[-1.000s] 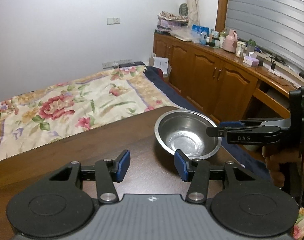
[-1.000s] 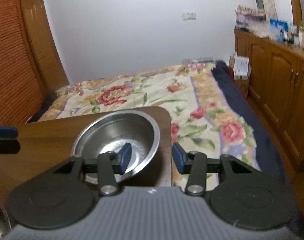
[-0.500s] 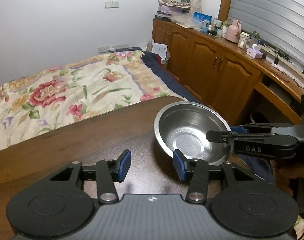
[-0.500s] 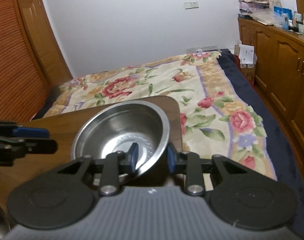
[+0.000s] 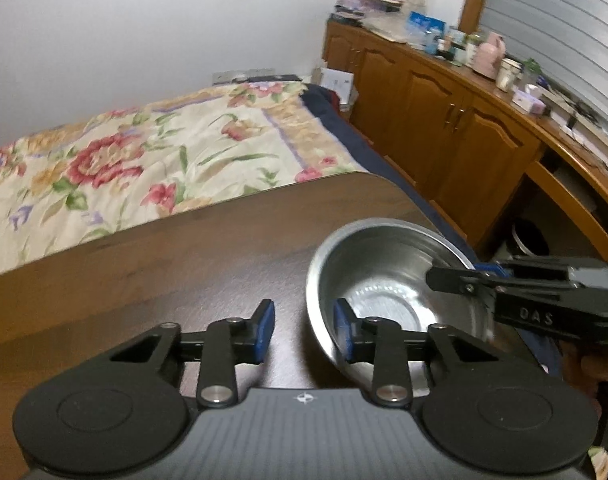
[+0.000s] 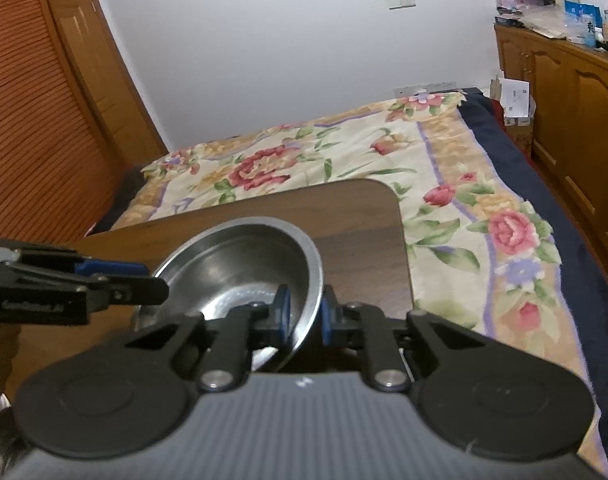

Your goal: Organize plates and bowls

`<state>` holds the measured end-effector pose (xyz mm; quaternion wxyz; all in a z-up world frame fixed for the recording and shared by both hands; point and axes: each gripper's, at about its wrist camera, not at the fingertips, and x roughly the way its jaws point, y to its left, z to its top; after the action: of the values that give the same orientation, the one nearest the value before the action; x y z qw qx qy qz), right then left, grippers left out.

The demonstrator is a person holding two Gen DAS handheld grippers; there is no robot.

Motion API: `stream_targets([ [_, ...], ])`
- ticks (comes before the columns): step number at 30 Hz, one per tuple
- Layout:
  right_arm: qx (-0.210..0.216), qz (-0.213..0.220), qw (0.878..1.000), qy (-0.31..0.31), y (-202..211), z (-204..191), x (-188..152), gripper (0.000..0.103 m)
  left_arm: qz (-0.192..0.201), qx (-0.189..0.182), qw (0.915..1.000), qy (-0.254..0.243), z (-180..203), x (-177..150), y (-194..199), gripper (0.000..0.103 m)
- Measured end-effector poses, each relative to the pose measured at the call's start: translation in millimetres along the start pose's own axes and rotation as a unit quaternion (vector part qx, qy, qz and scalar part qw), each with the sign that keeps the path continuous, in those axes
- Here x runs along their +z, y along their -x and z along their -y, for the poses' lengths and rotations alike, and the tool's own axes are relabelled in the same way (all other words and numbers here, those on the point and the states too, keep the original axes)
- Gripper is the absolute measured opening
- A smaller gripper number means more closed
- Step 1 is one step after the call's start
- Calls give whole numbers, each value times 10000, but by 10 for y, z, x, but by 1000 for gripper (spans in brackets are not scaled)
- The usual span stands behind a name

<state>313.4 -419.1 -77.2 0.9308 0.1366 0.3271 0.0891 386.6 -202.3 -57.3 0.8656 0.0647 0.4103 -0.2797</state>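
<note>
A steel bowl (image 5: 384, 296) sits tilted near the right corner of the dark wooden table (image 5: 183, 272). My right gripper (image 6: 306, 310) is shut on the bowl (image 6: 231, 272), with one blue pad inside the rim and one outside. In the left wrist view the right gripper (image 5: 456, 276) reaches over the bowl's far-right rim. My left gripper (image 5: 304, 328) is closing around the bowl's left rim. Its right pad lies against the bowl's inside and its left pad stands clear of the wall. The left gripper (image 6: 143, 280) comes in from the left in the right wrist view.
Beyond the table's far edge (image 6: 364, 216) lies a bed with a floral quilt (image 5: 163, 160). Wooden cabinets (image 5: 444, 128) with bottles and clutter on top line the right side. A slatted wooden door (image 6: 43, 120) stands at the left.
My right gripper's jaws closed onto the bowl's rim and the bowl tipped up. My left gripper narrowed and moved in until the bowl's left rim came between its pads.
</note>
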Motion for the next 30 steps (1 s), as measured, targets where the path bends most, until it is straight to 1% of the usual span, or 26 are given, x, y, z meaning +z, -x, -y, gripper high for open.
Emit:
stream_targets([
  [3,0,-20,10000,14,6,-26,-15,14,-89,-89,9999,41,-24,-25,-4,28],
  [4,-2,-26,10000,16,6,-33,-20,14,-100,-93,9999,25,-17,-34,-2,24],
  [5,2,-29,10000,20,6,-42,-28,13,-118,-109,9999,-2,-7,-43,2,18],
  [6,5,-32,10000,27,9,-57,-36,13,-143,-148,9998,-37,7,-53,8,14],
  [9,-19,-33,10000,49,10,-104,-51,13,-132,-46,9997,-180,60,-77,63,14],
  [12,-18,28,10000,23,43,-135,-46,12,-31,-6,9997,-229,75,-80,172,13],
  [19,99,428,9990,-5,285,-263,41,12,403,-80,9990,-160,70,-55,580,12],
  [23,80,635,9978,169,457,-408,69,12,580,-91,9981,-189,83,-57,799,12],
  [30,85,862,9958,308,715,-604,128,12,892,-97,9957,-221,100,-108,1199,12],
])
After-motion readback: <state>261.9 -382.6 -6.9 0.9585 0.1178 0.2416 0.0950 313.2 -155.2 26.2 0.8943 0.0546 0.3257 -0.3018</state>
